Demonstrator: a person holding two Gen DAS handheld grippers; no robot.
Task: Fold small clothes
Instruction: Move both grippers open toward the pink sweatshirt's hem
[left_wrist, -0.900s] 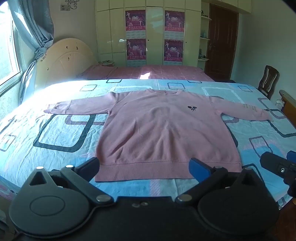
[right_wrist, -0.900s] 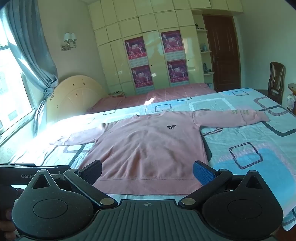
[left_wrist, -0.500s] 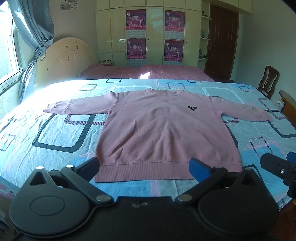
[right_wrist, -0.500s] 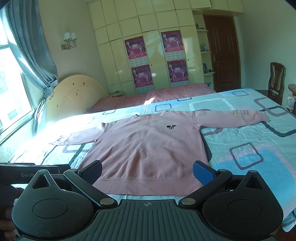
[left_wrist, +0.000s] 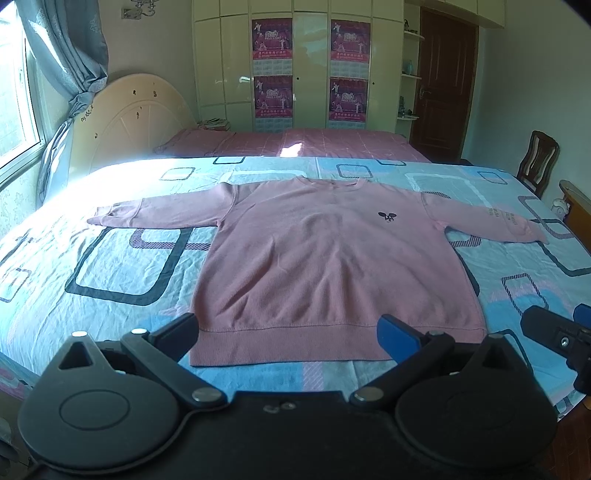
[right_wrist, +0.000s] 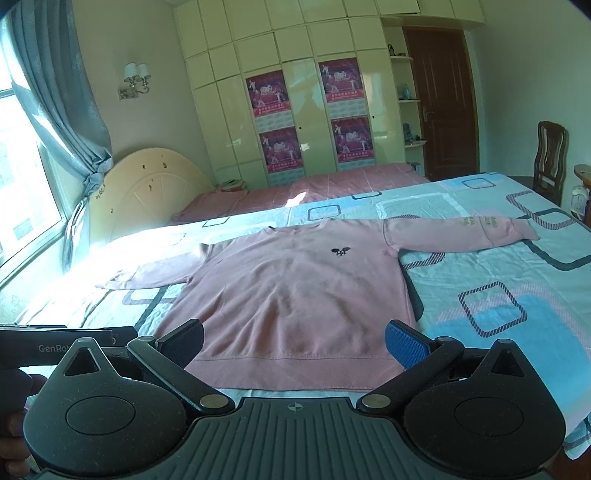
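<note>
Both claws wide open and empty: the left gripper (left_wrist: 288, 328) hovers just short of the hem, the right gripper (right_wrist: 293, 341) likewise, jaws spread, nothing between them. Dead ahead lies the pink sweatshirt (left_wrist: 328, 258), flat and face-up on the bed (left_wrist: 122, 269), hem nearest the grippers, collar away, sleeves stretched out to either side, so its long axis runs crosswise to both claws. From the left view the left sleeve (left_wrist: 166, 212) reaches toward the window side; from the right view the right sleeve (right_wrist: 461, 229) runs toward the chair (right_wrist: 550, 155). My read: each claw is the nearer one to its own sleeve, so a sleeve-in fold looks likely. Fabric appears soft, fine-knit, with a ribbed hem band and a small dark emblem (left_wrist: 386, 216) on the chest; it should drape and slide over that lightly wrinkled printed sheet, so a pinch needs to catch the cloth alone
</note>
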